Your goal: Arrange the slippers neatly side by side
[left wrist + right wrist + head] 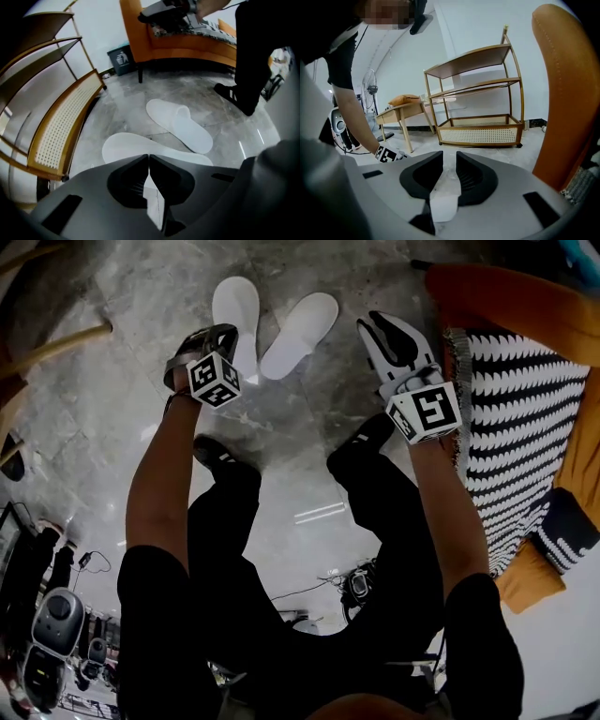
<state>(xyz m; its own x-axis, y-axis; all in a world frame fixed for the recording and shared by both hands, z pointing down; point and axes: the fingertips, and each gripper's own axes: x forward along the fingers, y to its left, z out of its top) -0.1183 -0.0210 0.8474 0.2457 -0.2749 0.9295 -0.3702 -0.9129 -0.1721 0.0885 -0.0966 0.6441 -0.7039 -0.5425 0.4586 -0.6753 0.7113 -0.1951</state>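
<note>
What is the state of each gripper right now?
Left gripper: shut, over the near slipper; a grip cannot be told.
Right gripper: open, holding nothing.

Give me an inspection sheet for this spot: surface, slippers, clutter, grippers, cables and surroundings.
Surface: grey marble floor.
Job's things: two white slippers, the near slipper and the far slipper, splayed in a V, not yet parallel.
Clutter: nothing seen by the slippers.
Grippers: left gripper jaws together at the near slipper's edge, grip unclear; right gripper raised, jaws apart, holding nothing.
Cables: thin cable on the floor by the person's legs.
Surroundings: orange sofa with black-and-white throw; gold shelf rack.
</note>
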